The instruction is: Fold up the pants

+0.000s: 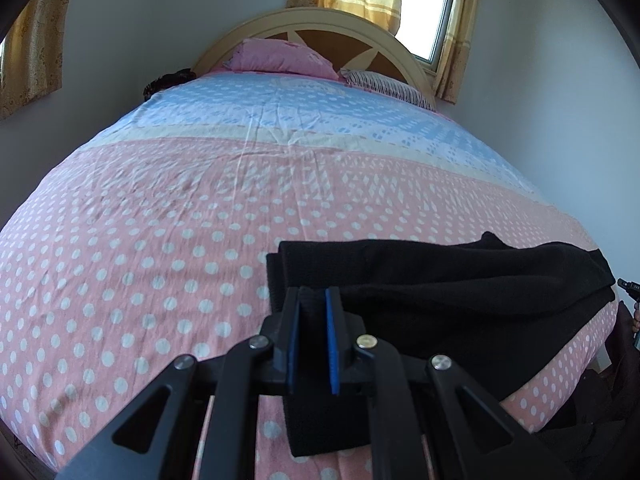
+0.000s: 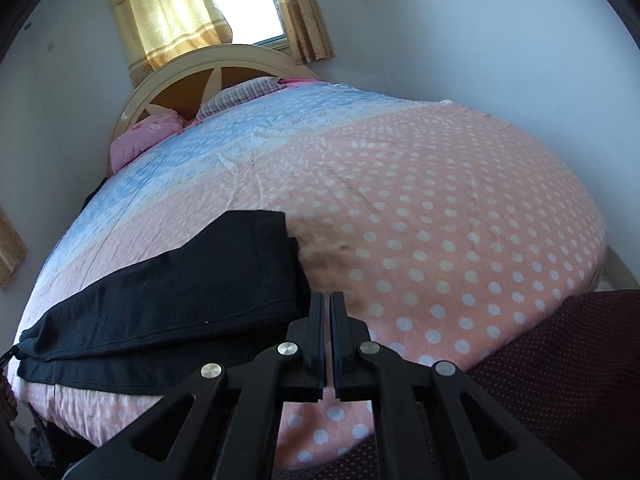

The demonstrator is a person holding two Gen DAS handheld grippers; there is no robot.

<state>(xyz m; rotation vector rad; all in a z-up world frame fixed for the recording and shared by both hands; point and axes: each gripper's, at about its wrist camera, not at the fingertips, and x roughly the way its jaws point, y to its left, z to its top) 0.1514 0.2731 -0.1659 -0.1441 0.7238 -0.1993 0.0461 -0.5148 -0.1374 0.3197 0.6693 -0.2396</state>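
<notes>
Black pants [image 1: 460,292] lie folded lengthwise near the front edge of the bed, running left to right. My left gripper [image 1: 315,300] is shut on the pants' left end; a fold of black cloth shows between its blue pads and hangs below them. In the right wrist view the pants [image 2: 172,300] stretch to the left of my right gripper [image 2: 326,300]. That gripper is shut with nothing between its fingers, just off the pants' right end above the sheet.
The bed has a pink and blue polka-dot sheet [image 1: 180,220]. A pink pillow [image 1: 280,58] and a striped pillow [image 1: 384,84] lie at the wooden headboard [image 2: 200,80]. A window with yellow curtains [image 2: 168,8] is behind. Dark red dotted cloth [image 2: 560,360] shows at lower right.
</notes>
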